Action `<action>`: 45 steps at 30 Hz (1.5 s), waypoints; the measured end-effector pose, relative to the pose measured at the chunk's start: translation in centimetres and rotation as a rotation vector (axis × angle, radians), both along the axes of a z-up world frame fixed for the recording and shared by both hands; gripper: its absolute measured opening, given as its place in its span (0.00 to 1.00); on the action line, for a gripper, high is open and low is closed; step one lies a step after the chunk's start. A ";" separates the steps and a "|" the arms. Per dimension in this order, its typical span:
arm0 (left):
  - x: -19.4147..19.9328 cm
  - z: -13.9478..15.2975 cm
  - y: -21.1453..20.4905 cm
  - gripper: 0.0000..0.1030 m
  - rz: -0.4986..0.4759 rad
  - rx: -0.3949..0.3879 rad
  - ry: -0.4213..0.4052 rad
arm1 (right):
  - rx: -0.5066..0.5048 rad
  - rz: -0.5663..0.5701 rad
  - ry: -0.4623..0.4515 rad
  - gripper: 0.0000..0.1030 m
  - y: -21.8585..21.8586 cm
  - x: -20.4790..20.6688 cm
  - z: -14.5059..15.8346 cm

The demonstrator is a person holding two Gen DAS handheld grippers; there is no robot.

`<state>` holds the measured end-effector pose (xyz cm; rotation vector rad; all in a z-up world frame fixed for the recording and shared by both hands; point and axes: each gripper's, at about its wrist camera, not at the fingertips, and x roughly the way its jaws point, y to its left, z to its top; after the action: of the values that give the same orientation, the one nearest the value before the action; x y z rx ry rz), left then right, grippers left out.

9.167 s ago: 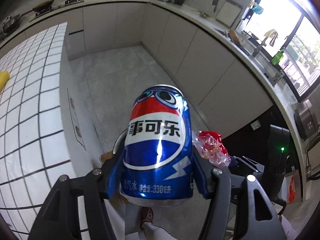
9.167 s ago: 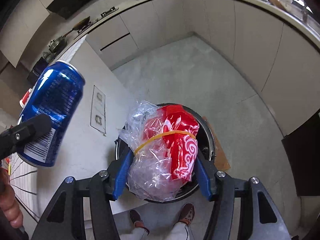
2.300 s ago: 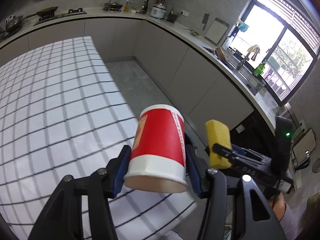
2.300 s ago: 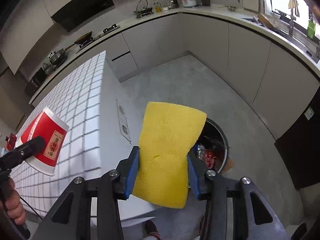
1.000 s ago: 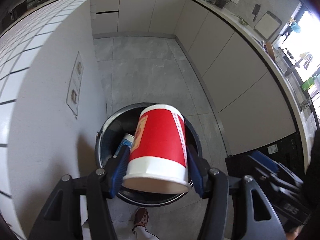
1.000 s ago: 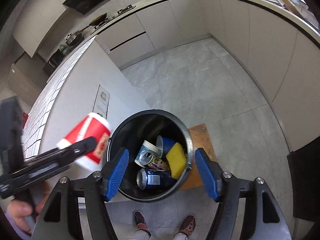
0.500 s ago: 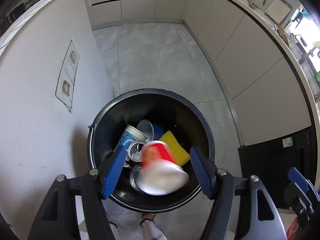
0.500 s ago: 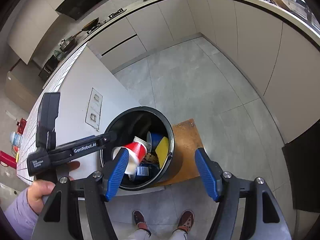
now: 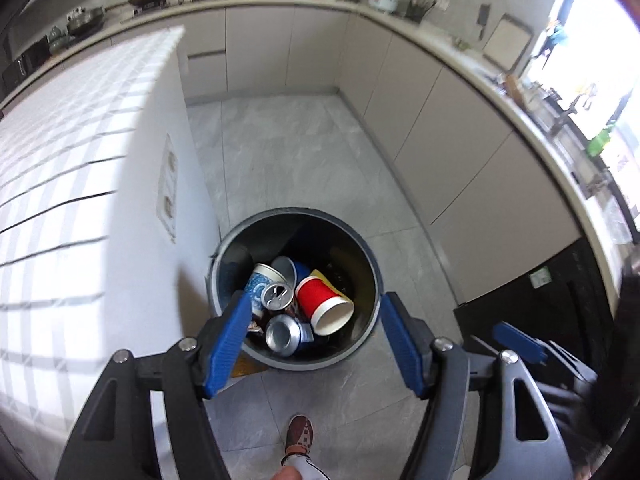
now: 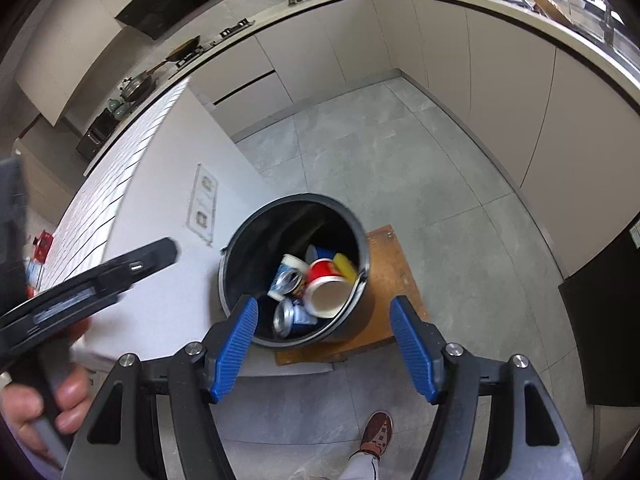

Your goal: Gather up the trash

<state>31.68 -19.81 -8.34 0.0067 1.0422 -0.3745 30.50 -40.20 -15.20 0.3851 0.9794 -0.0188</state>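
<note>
Trash lies in the bin, the red cup on its side atop cans, so with my left gripper and right gripper both spread and empty above it, I judge the drop finished and should next swing toward the tiled counter for whatever remains.

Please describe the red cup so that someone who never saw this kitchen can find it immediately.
Look at the round dark bin on the floor beside the white island. The red cup lies on its side on top of the trash, open mouth toward the camera. It is the only red item there; beside it are silver cans and a blue-patterned cup.
</note>
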 end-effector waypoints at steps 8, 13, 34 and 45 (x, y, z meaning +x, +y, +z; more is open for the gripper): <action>-12.5 5.5 9.8 0.67 0.044 -0.001 -0.173 | -0.027 0.070 -0.036 0.69 8.5 -9.9 2.9; -19.1 8.1 15.2 0.79 0.098 0.014 -0.252 | -0.111 0.131 -0.085 0.69 14.8 -17.6 6.0; -29.8 13.0 16.9 0.85 0.288 0.041 -0.399 | -0.267 0.120 -0.362 0.84 19.4 -30.9 17.8; -31.4 12.7 15.0 0.85 0.323 0.062 -0.405 | -0.256 0.114 -0.345 0.84 16.0 -30.7 17.5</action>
<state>0.25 -4.84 4.33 -0.0289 0.6382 -0.0414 -0.16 -24.19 2.27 0.0909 0.6463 0.0255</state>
